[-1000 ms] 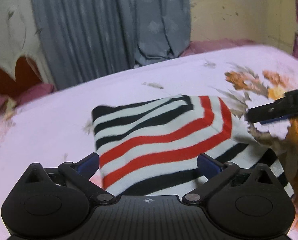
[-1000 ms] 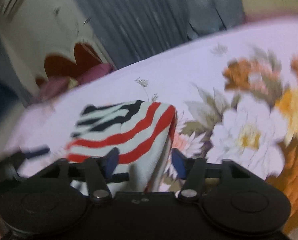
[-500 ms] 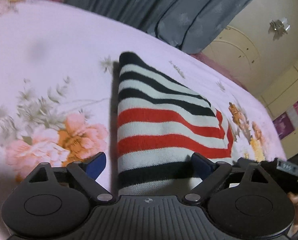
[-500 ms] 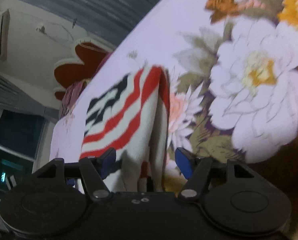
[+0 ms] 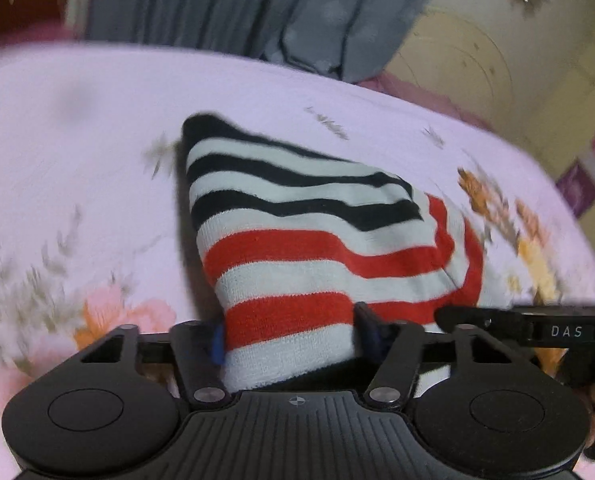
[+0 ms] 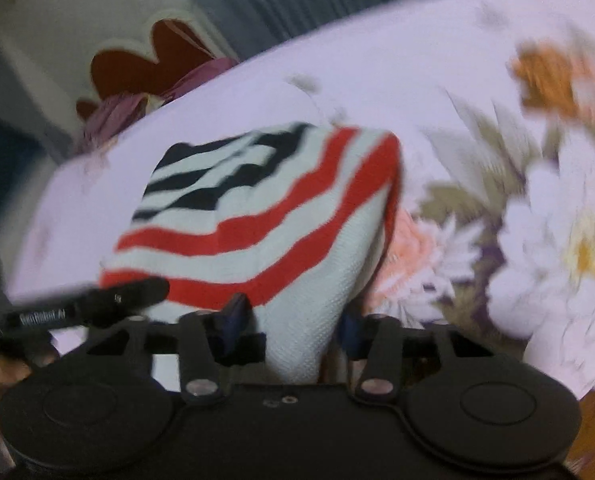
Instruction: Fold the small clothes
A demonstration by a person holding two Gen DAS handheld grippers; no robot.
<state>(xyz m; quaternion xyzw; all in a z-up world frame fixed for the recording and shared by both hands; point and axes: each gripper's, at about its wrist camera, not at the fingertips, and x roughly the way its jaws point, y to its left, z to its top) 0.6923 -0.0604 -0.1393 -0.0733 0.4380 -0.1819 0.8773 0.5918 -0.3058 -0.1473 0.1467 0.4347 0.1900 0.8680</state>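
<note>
A small knitted garment with white, black and red stripes (image 5: 305, 240) lies folded on the floral bedsheet (image 5: 77, 128). My left gripper (image 5: 289, 336) has closed in on the garment's near edge, with the cloth bunched between its blue pads. My right gripper (image 6: 293, 320) grips the other near corner of the same garment (image 6: 273, 208), cloth pinched between its fingers. Each gripper shows at the edge of the other's view: the right one in the left wrist view (image 5: 537, 328), the left one in the right wrist view (image 6: 89, 304).
The bed is covered by a lilac sheet with large flower prints (image 6: 557, 220). Grey curtains (image 5: 257, 8) hang behind it, with a carved headboard (image 6: 149, 60) and pink pillows at the far end.
Both grippers have closed from wide open onto the near edge of the striped garment. Both views have swung and are blurred with motion.
</note>
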